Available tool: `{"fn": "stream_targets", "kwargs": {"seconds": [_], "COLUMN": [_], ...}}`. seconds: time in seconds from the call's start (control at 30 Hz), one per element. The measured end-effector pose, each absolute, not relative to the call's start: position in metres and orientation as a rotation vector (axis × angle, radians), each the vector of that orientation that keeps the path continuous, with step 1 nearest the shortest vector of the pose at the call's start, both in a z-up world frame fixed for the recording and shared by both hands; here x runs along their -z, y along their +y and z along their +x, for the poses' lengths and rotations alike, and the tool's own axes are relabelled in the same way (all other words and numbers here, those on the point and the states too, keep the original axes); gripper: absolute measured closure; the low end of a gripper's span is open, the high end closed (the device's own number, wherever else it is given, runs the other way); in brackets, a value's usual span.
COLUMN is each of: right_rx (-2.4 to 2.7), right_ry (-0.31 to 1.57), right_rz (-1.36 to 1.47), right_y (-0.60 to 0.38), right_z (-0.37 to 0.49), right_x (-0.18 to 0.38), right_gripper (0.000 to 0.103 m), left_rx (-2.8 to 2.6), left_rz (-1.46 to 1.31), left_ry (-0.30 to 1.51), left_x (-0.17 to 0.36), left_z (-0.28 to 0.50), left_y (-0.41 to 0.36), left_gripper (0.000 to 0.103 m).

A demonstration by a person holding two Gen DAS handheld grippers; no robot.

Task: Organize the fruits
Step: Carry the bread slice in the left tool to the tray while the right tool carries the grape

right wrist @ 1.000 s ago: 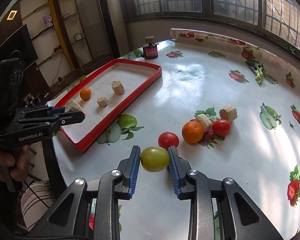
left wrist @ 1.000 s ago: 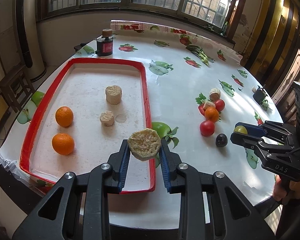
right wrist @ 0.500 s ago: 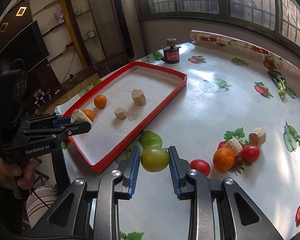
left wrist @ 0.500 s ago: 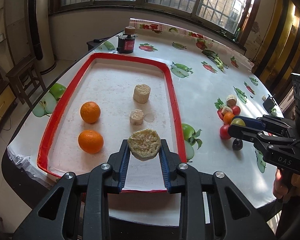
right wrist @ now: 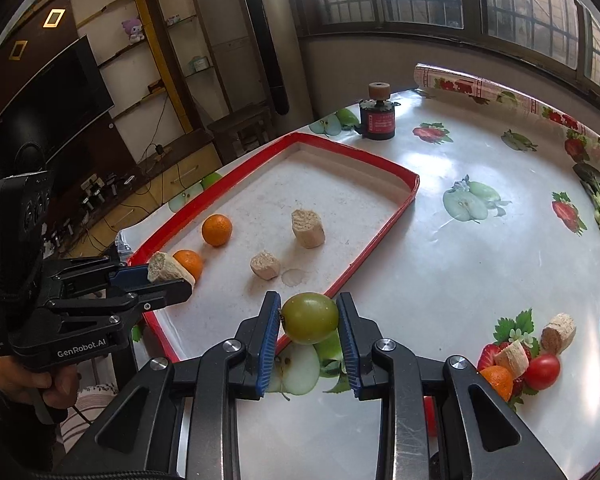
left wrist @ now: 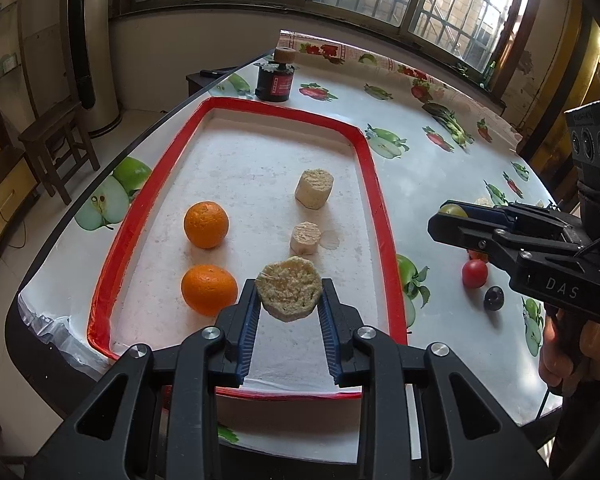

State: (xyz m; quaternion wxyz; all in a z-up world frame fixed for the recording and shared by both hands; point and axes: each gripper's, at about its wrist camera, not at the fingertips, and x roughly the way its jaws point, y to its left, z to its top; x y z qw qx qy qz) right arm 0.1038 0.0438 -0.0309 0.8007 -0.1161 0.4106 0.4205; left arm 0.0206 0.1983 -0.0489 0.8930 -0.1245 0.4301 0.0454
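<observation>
Over the tray [left wrist: 370, 184], left gripper [left wrist: 288, 300] clamps a beige chunk [left wrist: 289, 289], right gripper [right wrist: 309, 318] a green fruit [right wrist: 310, 318].

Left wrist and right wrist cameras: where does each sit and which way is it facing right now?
Left wrist: behind the left gripper, angled down over the red tray; its fingers clamp a beige chunk; the right gripper and a hand show.
Right wrist: behind the right gripper, aimed at the tray's near rim, clamping a green fruit; the left gripper shows.
Shared: tray, two oranges, dark jar.
</observation>
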Motion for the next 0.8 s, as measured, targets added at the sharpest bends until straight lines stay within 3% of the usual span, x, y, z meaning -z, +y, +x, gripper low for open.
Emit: {"fn": "stream_targets", "kwargs": {"seconds": [0.8], "right_rx": [-0.861], "right_ry": [0.959], "right_rz": [-0.234], "right_y": [0.126], "right_z": [0.213], "right_x": [0.063], "right_gripper": [0.074], "left_rx": [-0.194], "left_rz": [-0.258], "left_ry": [0.978], "left_x": [0.06], "left_z": [0.128], "left_y": [0.258], "left_gripper": [0.076]}}
